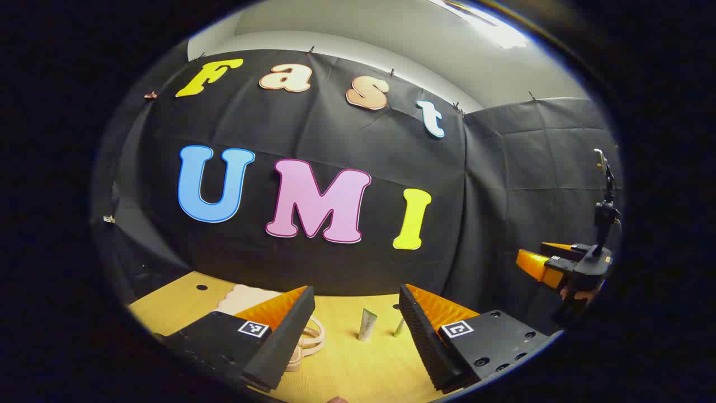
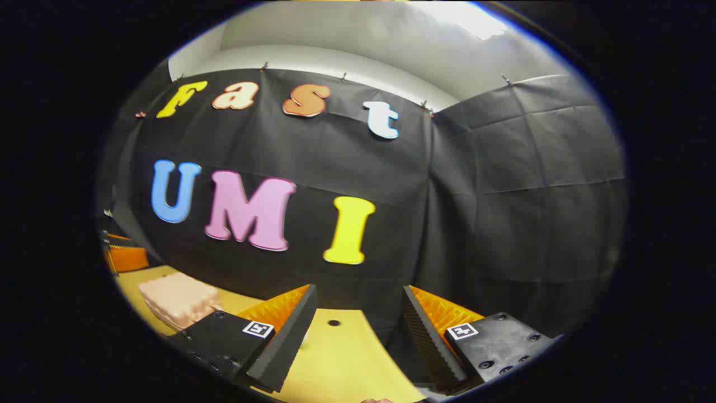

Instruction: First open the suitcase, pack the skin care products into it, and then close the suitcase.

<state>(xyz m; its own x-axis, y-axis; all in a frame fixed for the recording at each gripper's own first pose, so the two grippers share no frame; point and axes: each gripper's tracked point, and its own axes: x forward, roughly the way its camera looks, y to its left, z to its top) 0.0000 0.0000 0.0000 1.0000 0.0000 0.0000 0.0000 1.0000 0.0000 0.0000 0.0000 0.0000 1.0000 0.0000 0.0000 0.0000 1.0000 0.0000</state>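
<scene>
left gripper (image 1: 356, 330) above wooden table (image 1: 347, 369), jaws wide apart, nothing between them. pink suitcase (image 1: 249, 296) lies flat, lid down, on table beyond its left finger, handle (image 1: 305, 341) toward camera. two slim skin care tubes (image 1: 367, 324) stand upright on table right of suitcase, seen through jaw gap. right gripper (image 2: 358, 330) over table's far right part, jaws wide apart, empty; suitcase (image 2: 179, 299) well to its left. in left gripper view, right gripper (image 1: 545, 263) sits far right of suitcase, held by hand.
</scene>
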